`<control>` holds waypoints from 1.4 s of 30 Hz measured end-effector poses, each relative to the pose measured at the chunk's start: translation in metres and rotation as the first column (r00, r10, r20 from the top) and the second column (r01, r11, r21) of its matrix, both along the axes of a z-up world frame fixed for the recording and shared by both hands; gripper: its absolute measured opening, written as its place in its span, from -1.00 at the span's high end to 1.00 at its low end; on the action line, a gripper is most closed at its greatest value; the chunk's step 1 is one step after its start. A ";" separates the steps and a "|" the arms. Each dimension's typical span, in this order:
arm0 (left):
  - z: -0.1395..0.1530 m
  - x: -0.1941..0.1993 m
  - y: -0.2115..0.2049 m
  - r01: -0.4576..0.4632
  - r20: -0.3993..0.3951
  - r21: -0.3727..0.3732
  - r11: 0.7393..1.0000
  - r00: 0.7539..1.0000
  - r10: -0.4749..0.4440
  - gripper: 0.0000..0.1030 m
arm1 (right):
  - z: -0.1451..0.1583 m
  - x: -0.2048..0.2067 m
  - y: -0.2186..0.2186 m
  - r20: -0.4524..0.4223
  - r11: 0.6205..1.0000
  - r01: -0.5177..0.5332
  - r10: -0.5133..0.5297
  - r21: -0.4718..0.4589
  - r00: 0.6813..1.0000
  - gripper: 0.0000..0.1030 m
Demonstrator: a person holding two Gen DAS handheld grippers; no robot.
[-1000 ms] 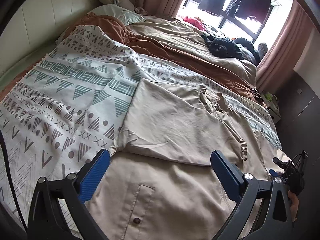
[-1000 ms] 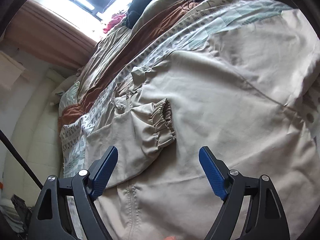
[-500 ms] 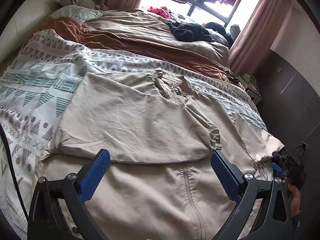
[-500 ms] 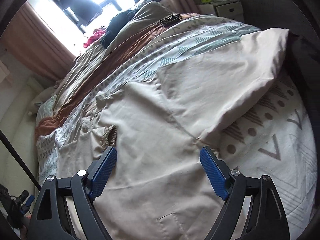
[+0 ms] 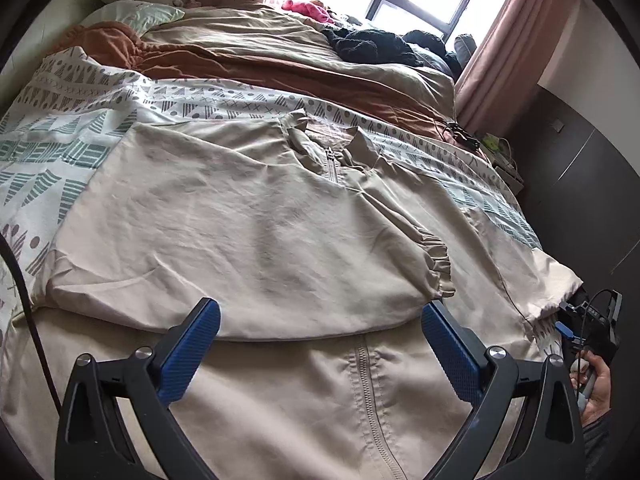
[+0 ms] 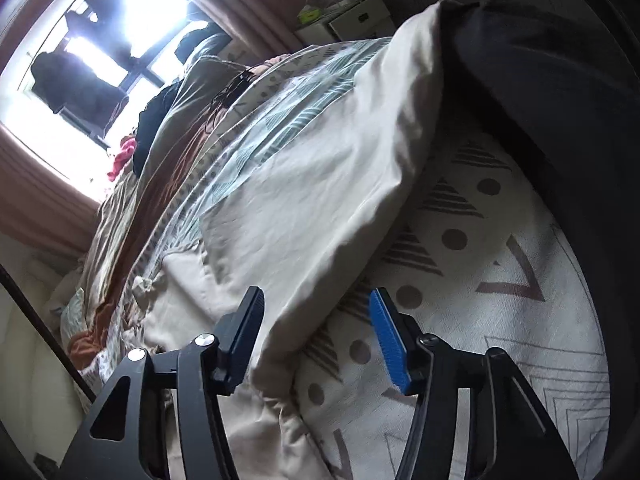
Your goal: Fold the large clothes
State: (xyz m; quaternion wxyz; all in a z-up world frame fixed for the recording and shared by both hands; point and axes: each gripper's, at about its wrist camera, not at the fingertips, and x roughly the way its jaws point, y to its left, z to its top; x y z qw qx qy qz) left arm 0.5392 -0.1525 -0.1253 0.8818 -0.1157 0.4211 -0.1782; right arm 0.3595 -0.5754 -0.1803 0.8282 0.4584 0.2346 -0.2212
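Observation:
A large beige zip jacket [image 5: 260, 220] lies spread on a patterned bedspread [image 5: 48, 168]. One sleeve is folded across its chest, with the elastic cuff [image 5: 436, 268] at the right. My left gripper [image 5: 320, 320] hovers open just above the folded sleeve's lower edge, near the zipper [image 5: 368, 380], with nothing between its fingers. My right gripper [image 6: 316, 316] is at the bed's right side and its jaws are closing. The jacket's [image 6: 304, 200] outer fold edge lies between them. The blue right pad [image 6: 390, 344] still stands apart from the cloth.
A person's hand [image 5: 596, 384] holds the right tool at the bed's right edge. Brown and tan bedding [image 5: 280, 60], dark clothes [image 5: 372, 46] and a pillow [image 5: 136, 14] lie farther back by the window. A nightstand [image 6: 352, 16] and a dark wall stand to the right.
My left gripper slid right along the jacket, from the pocket side to the zipper. My right gripper swung out to the jacket's right edge and its jaws narrowed around the fold.

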 end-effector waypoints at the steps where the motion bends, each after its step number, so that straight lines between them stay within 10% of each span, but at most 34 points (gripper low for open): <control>1: -0.005 0.001 0.001 -0.007 -0.011 -0.004 1.000 1.000 0.007 -0.99 | -0.004 0.000 -0.005 -0.003 1.000 0.024 -0.024 0.007 1.000 0.08; 7: -0.032 0.003 -0.001 0.001 -0.054 -0.012 1.000 0.999 -0.001 -0.99 | -0.021 0.007 -0.022 0.036 0.995 0.094 -0.096 0.039 0.995 0.46; 23: -0.044 0.008 -0.005 0.012 -0.069 0.027 1.000 0.998 -0.010 -0.99 | -0.041 0.027 -0.040 0.024 0.995 0.096 -0.096 -0.001 0.995 0.49; 25: -0.042 0.008 -0.003 0.010 -0.067 0.020 1.000 0.998 -0.009 -0.99 | -0.042 0.022 -0.037 0.023 0.995 0.098 -0.098 -0.013 0.995 0.98; 42: -0.032 0.006 0.008 0.010 -0.071 -0.057 0.998 0.997 -0.014 -0.99 | 0.055 0.009 0.035 0.278 0.982 -0.060 0.109 -0.179 0.954 1.00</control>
